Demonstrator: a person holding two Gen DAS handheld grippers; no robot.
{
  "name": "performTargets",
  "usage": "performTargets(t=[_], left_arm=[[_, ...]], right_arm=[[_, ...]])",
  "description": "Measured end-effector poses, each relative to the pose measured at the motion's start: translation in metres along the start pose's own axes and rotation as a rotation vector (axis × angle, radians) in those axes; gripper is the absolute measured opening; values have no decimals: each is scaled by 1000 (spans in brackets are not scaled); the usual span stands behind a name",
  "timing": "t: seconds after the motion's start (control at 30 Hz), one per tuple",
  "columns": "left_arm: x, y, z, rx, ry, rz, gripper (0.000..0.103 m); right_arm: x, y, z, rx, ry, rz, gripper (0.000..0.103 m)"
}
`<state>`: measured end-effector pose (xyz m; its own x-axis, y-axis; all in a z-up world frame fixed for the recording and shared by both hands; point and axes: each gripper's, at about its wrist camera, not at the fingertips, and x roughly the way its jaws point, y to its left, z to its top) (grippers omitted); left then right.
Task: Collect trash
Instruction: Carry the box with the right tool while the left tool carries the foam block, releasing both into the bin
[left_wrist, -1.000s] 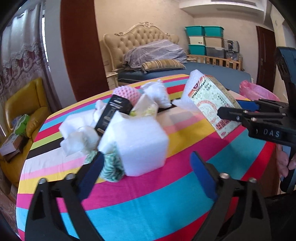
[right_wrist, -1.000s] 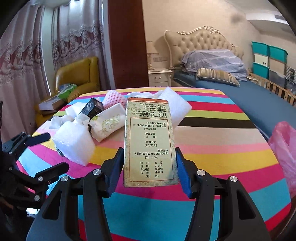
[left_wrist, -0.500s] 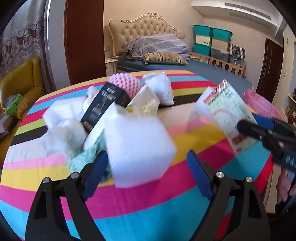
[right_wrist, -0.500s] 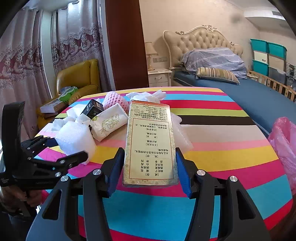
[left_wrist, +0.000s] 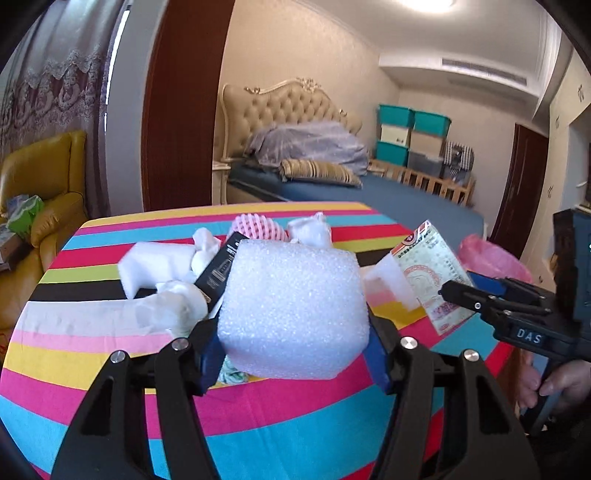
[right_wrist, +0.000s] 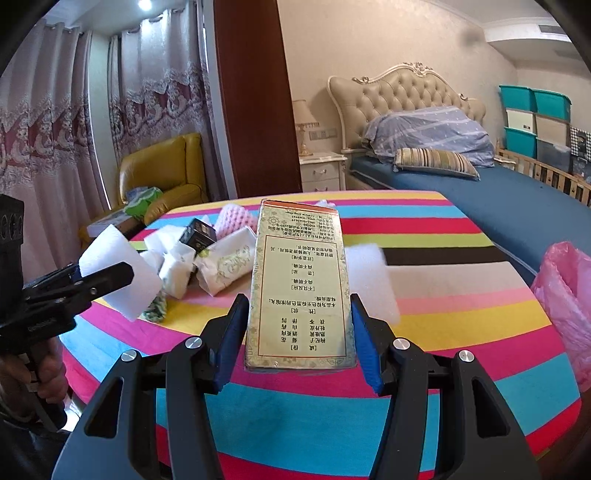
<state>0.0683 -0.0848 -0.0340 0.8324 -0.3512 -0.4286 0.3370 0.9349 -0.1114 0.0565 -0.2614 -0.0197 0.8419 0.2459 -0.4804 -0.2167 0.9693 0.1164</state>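
My left gripper (left_wrist: 293, 354) is shut on a white foam block (left_wrist: 293, 310) and holds it above the striped table (left_wrist: 110, 350). The block also shows in the right wrist view (right_wrist: 118, 273), in the left gripper (right_wrist: 92, 280). My right gripper (right_wrist: 297, 343) is shut on a flat gold printed box (right_wrist: 299, 291), held up over the table; the box also shows in the left wrist view (left_wrist: 430, 280). Loose trash lies on the table: a black box (right_wrist: 197, 236), a pink foam net (right_wrist: 236, 221), white wrappers (right_wrist: 225, 266) and a foam sheet (right_wrist: 369, 280).
A pink plastic bag (right_wrist: 565, 299) hangs at the table's right edge. A yellow armchair (right_wrist: 162, 177) stands far left. A bed (right_wrist: 461, 177) with a tufted headboard lies behind the table. Teal storage bins (right_wrist: 532, 114) are stacked at the far right.
My left gripper moved in, shut on the white foam block and lifted it off the table. My right gripper still holds the gold box, raised a little.
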Motion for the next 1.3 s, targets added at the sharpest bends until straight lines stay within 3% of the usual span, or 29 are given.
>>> performTargets(t=[0.23,0.57,0.87,1.3], left_arm=[[2,-3,-5,0,36,18,61],[18,-30,4,81,70,10,62],[48,-73,20,144,103,-67,62],[100,-166,44,242,155,-231,62]], right_arm=[[-9,-3,1,-3,-27,-2,52],[-15,-25,-5,19,-12,-71,52],[-34,-56,-6,44,-39,-171,52],[-68,-126,-11,121,-41,-378,52]])
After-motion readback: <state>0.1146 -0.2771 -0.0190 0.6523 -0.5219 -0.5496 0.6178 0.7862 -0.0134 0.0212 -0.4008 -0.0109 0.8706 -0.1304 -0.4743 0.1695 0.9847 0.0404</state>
